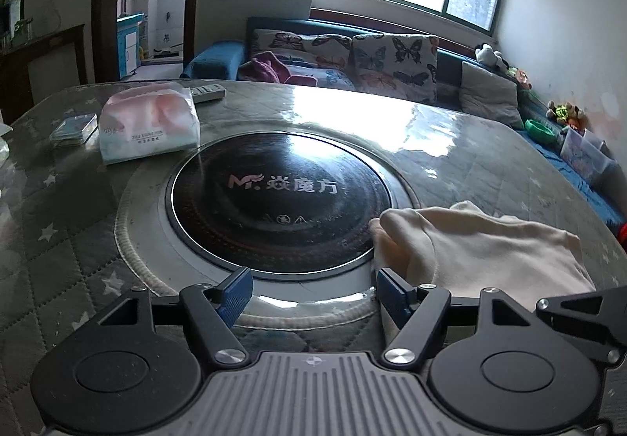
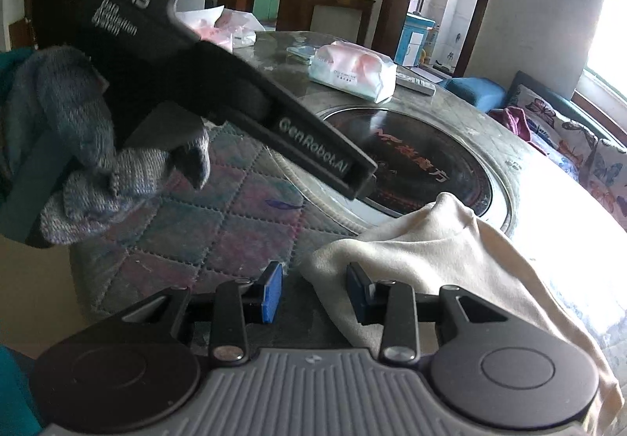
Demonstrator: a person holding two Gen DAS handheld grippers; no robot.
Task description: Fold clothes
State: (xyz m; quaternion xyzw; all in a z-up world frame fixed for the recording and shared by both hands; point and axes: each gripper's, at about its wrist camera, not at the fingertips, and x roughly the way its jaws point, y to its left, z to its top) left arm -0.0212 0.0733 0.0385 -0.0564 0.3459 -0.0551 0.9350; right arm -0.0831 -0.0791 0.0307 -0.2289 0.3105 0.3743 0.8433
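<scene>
Cream garment (image 2: 450,263) lies bunched on the tabletop (image 1: 70,224), unfolded. Left gripper (image 1: 313,293) jaws wide, empty; right gripper (image 2: 315,293) jaws narrower, straddling the hem, ungripped.

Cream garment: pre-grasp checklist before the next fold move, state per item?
1. Cream garment on the table, in both views: ok.
2. Left gripper open, nothing between jaws: ok.
3. Right gripper open, cloth edge at its right pad, not gripped: ok.
4. Garment lying flat: not ok, bunched.
5. Tissue pack away from the garment: ok.
6. Garment's far edge: cannot tell, outside both views.
</scene>
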